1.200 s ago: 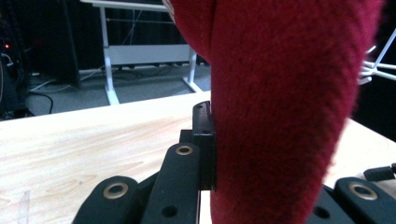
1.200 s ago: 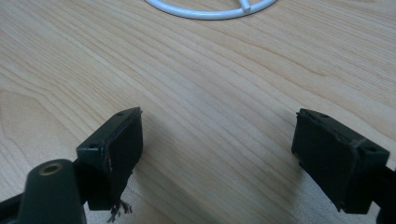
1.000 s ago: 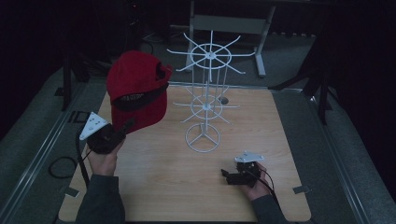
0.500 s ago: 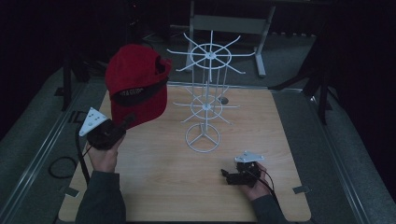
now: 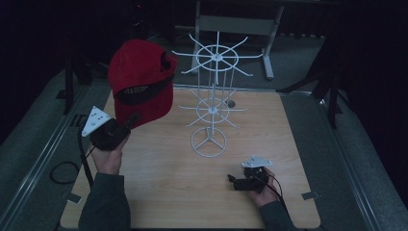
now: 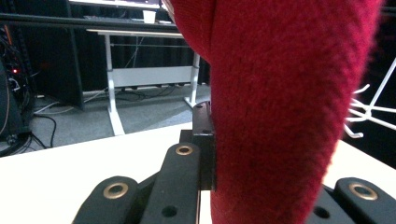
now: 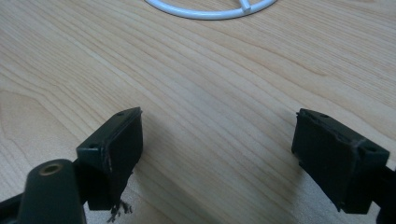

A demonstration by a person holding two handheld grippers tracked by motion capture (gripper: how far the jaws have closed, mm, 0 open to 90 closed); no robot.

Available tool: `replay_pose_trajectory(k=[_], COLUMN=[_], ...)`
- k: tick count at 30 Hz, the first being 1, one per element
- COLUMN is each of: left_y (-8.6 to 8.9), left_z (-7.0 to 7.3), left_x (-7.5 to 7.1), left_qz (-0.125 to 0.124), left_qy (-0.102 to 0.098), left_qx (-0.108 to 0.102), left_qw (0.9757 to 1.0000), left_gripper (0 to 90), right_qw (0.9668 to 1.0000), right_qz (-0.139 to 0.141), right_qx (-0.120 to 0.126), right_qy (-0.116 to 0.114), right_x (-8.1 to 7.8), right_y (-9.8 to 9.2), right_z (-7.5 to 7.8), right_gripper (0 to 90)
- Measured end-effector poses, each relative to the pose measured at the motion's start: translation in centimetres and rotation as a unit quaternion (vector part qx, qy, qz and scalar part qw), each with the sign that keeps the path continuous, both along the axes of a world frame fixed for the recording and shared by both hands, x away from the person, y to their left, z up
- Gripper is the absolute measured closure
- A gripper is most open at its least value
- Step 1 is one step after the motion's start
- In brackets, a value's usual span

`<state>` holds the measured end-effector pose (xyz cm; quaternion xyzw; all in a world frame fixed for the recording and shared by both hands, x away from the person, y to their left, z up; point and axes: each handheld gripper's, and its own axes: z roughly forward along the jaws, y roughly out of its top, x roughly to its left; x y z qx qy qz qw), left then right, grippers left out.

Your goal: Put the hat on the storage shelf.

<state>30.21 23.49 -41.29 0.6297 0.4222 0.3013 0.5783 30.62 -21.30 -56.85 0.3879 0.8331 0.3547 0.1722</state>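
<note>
Cap (image 5: pixel 142 79) is hanging upper left, my left gripper (image 5: pixel 126 124) clamping it; right gripper (image 5: pixel 235 182) is resting lower right, jaws apart.

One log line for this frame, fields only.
left tool: shut on cap, held up beside rack | right tool: open, empty, low over table | cap: not on rack
</note>
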Motion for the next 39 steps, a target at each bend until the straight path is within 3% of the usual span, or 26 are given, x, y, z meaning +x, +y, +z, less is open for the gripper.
replay_pose_trajectory(k=[39], left_y=[-0.2], left_z=[3.0], left_x=[0.2], left_qz=[0.003], left_qy=[-0.027], left_qx=[0.001], left_qw=[0.9996], left_gripper=[84.9], right_qw=[1.0], right_qz=[0.0], right_qx=[0.0], right_qy=[0.0], right_x=[0.0], right_y=[0.0], right_z=[0.0], right_gripper=[16.3])
